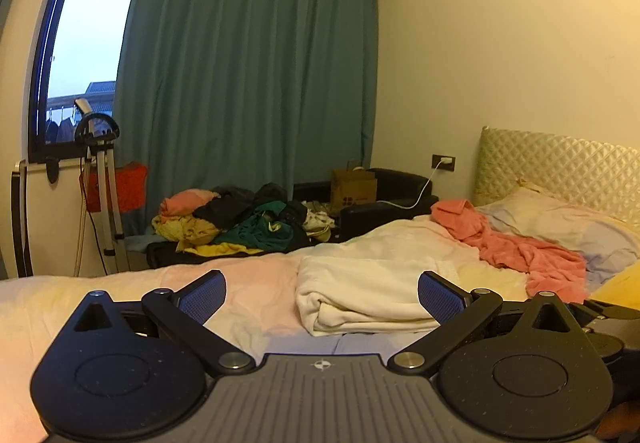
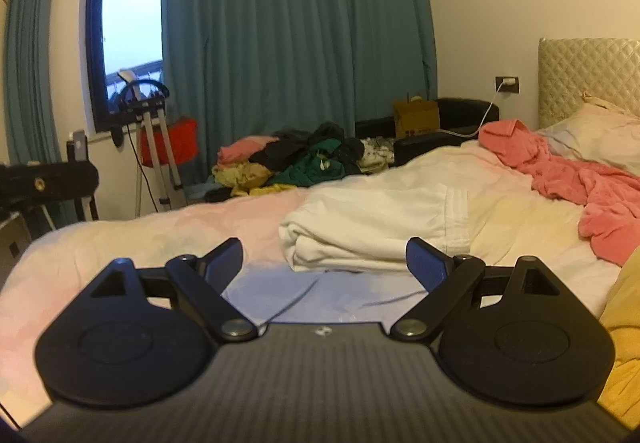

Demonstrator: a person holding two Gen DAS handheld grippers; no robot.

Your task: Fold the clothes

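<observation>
Left wrist view
Left gripper point(image 1: 322, 295): its jaws stand wide apart and hold nothing; it hovers low over the bed point(image 1: 132, 295).
White garment point(image 1: 360, 295): it lies on the bed just ahead of the fingers, already doubled into a thick bundle, with its rolled edge toward the camera.
Pink garment point(image 1: 516, 247): crumpled and unfolded, farther right, near the pillow point(image 1: 560, 219).
Clothes pile point(image 1: 240, 223): a mixed heap beyond the far edge of the bed (pink, yellow, green and dark pieces).

Right wrist view
Right gripper point(image 2: 324, 265): the jaws are also spread wide and empty, just before the near edge of the white garment point(image 2: 372, 227).
Pink garment point(image 2: 580, 179): well to the right of the fingers, spread loosely.
Yellow cloth point(image 2: 624, 343): at the right border; I cannot tell if it is clothing or bedding.

Step in hand: I judge that both grippers are between grasps, either finishing the white garment or choosing the next piece.
Next move: it calls for closing each gripper on an edge or corner of one layer only, both at the same height.
In the way: nothing stands between the fingers and the white garment; the tripod point(image 2: 154, 147) and the brown bag point(image 2: 416, 119) are well apart from the work.
</observation>
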